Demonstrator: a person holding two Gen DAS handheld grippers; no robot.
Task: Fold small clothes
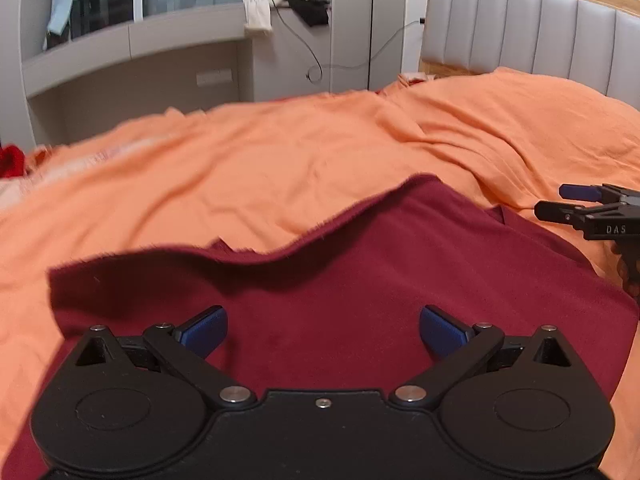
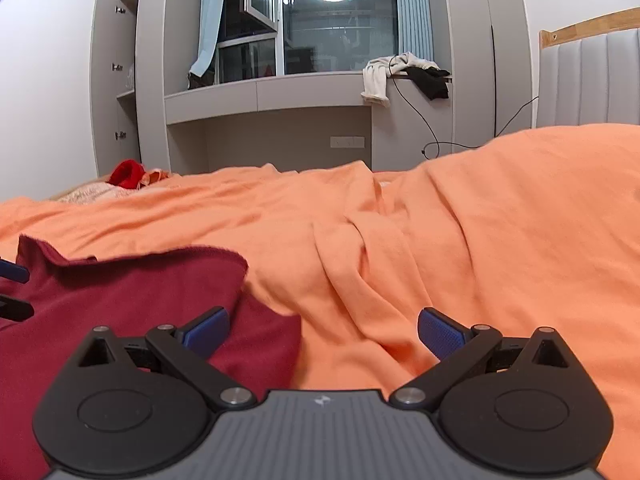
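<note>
A dark red garment (image 1: 360, 272) lies spread on the orange bedcover (image 1: 248, 168), its far edge partly folded over. My left gripper (image 1: 323, 330) is open and empty, low over the middle of the garment. My right gripper (image 2: 323, 330) is open and empty, over the garment's right edge (image 2: 160, 292) where it meets the orange bedcover (image 2: 460, 240). The right gripper also shows in the left wrist view (image 1: 560, 202) at the right edge, beside the garment. The left gripper's fingertips (image 2: 14, 272) show at the left edge of the right wrist view.
A grey padded headboard (image 1: 532, 32) stands at the right. A grey window desk (image 2: 272, 96) with clothes (image 2: 400, 74) and a cable lies beyond the bed. A bright red item (image 2: 126, 174) and a pale cloth lie at the bed's far left.
</note>
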